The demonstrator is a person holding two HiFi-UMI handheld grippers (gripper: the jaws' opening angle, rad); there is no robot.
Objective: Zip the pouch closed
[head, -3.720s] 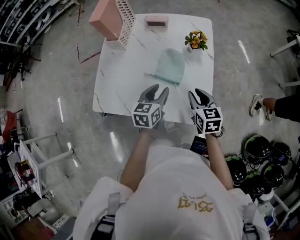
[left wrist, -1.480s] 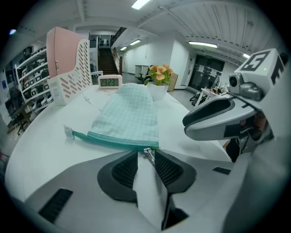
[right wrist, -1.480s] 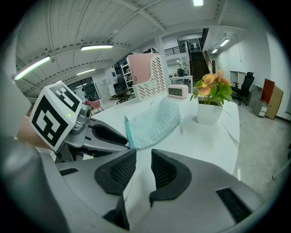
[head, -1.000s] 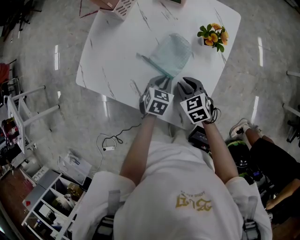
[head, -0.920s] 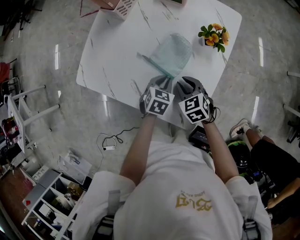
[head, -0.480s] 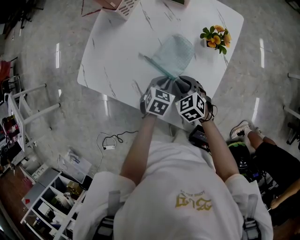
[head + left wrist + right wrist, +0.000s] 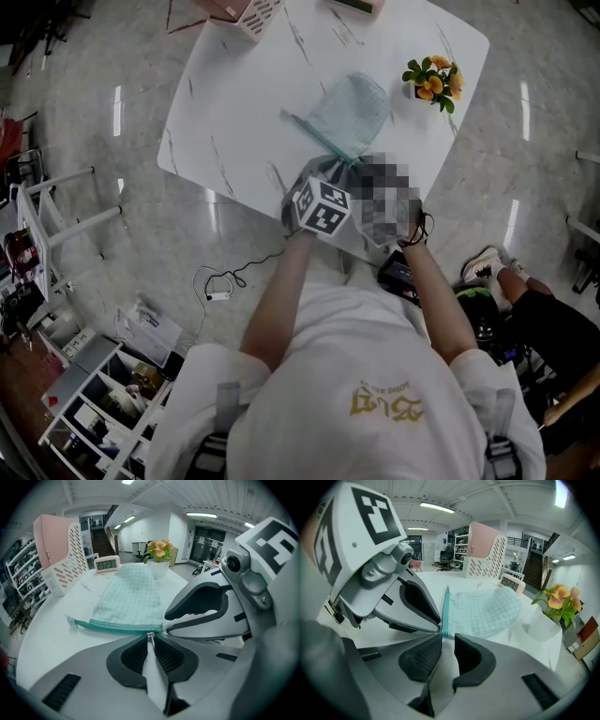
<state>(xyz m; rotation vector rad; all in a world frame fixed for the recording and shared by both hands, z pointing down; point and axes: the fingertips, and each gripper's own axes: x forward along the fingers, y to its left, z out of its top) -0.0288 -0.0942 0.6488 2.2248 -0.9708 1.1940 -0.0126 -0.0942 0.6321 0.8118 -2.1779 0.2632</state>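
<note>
A pale green checked pouch (image 7: 352,112) lies on the white marble table (image 7: 244,103), its teal zipper (image 7: 122,627) along the near edge. In the left gripper view, my left gripper (image 7: 150,637) is shut on the small metal zipper pull (image 7: 150,638) at the pouch's near right corner. My right gripper (image 7: 446,641) sits close beside it, and its jaws are closing with a gap still between them. The zipper end (image 7: 444,620) lies just ahead of that gap, and the pads do not press on it. In the head view both grippers meet at the pouch's near corner (image 7: 339,159).
A flower pot (image 7: 431,80) stands at the table's far right, and a pink and white file rack (image 7: 248,11) and a small clock (image 7: 106,563) at the back. Beside the table are a cable (image 7: 220,286) on the floor and a person's shoe (image 7: 483,262).
Both grippers came forward from the table's near edge to the pouch's corner. Over the last second the right gripper's cube closed in on the left one and rolled; the left stayed put.
</note>
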